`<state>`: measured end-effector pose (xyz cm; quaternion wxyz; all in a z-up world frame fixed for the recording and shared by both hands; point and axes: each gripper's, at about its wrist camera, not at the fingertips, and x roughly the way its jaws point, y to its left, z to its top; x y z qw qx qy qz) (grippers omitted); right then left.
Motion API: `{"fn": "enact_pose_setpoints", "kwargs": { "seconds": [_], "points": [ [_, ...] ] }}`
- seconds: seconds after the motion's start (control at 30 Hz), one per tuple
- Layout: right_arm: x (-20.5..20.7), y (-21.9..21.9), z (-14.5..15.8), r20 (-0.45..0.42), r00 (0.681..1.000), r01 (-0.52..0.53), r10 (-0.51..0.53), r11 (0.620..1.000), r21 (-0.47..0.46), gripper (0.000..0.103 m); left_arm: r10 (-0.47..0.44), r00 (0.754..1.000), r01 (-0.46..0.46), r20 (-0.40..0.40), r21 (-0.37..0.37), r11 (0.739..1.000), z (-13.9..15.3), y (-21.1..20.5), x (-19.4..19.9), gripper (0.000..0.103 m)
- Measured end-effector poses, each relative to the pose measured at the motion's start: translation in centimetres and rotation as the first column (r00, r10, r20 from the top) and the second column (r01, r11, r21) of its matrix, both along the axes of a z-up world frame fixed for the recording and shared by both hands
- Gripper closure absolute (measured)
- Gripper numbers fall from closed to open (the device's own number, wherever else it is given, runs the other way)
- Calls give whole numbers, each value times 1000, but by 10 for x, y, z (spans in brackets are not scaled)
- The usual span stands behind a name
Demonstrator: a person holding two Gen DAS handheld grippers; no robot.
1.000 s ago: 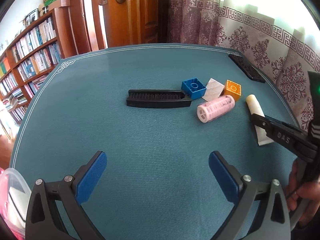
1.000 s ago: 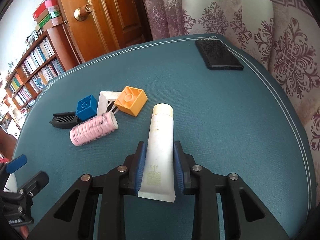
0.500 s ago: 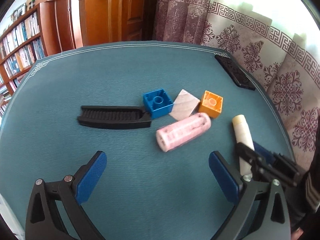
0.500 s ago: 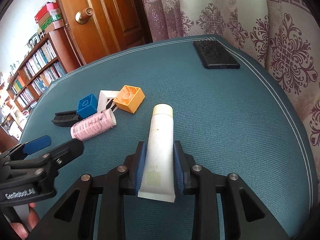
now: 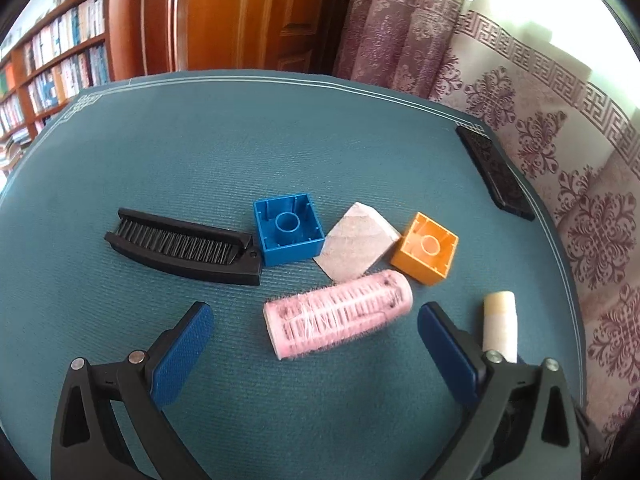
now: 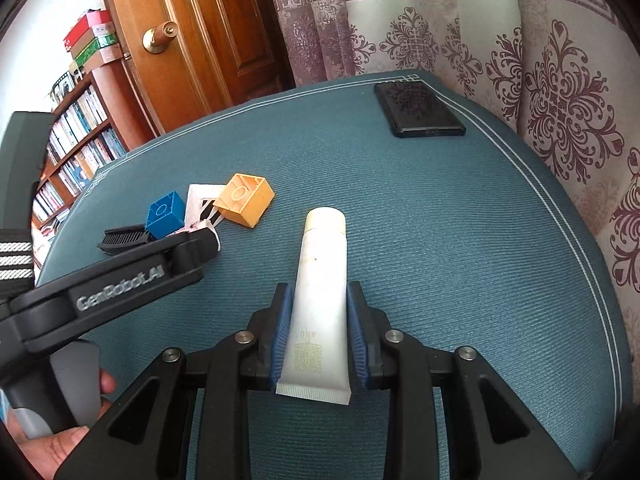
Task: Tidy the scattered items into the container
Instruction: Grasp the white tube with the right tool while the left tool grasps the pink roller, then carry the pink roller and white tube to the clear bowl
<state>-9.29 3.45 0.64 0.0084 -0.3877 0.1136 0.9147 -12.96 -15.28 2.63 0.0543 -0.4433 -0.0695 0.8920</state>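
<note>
- The right gripper (image 6: 319, 330) is clenched on a white tube (image 6: 321, 280), its blue pads pressing both sides; the tube lies flat on the teal table (image 6: 460, 240), cap pointing away.
- The left gripper (image 5: 314, 348) is spread wide, with a pink hair roller (image 5: 338, 314) lying between its fingertips, untouched.
- Beyond the roller: a blue block (image 5: 287, 229), a white card (image 5: 356, 246), an orange block (image 5: 425, 248) and a black brush (image 5: 184, 246).
- A black phone (image 6: 418, 109) lies near the far edge.

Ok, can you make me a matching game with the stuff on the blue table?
Things:
1. white tube
2. pink hair roller
3. black phone
4. black comb

Clues:
A. touching the blue block
B. squeezed in the right tool
C. near the table's far corner
D. between the open left tool's fingers

Pairs: 1-B, 2-D, 3-C, 4-A
</note>
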Motion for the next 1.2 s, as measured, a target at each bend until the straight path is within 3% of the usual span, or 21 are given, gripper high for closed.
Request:
{"fn": "enact_pose_setpoints", "kwargs": {
  "seconds": [0.17, 0.33, 0.5, 0.63, 0.8, 1.03, 1.2],
  "points": [
    [-1, 0, 0, -1, 1000, 0, 0, 1000, -2, 73, 30, 999, -31, -31, -30, 999, -2, 4, -4, 1],
    [0, 0, 0, -1, 1000, 0, 0, 1000, -3, 73, 1, 998, -6, -56, -79, 997, -3, 6, -3, 1],
    [0, 0, 0, -1, 1000, 0, 0, 1000, -2, 72, -61, 996, 54, -73, -89, 995, 1, 1, 2, 11],
    [-1, 0, 0, -2, 1000, 1, -1, 1000, -1, 72, -130, 988, 120, -83, -114, 986, 3, 2, 8, 28],
    [0, 0, 0, -6, 1000, 1, -1, 1000, -5, 72, -171, 982, 160, -79, -131, 978, 5, 2, 16, 28],
    [1, 0, 2, -18, 999, -31, 30, 998, -54, 75, -155, 985, 146, -73, -117, 982, 10, -10, 30, 28],
    [1, -5, 1, -16, 999, -31, 30, 999, -34, 75, -144, 985, 134, -94, -111, 985, 19, -23, 45, 28]
  ]
}}
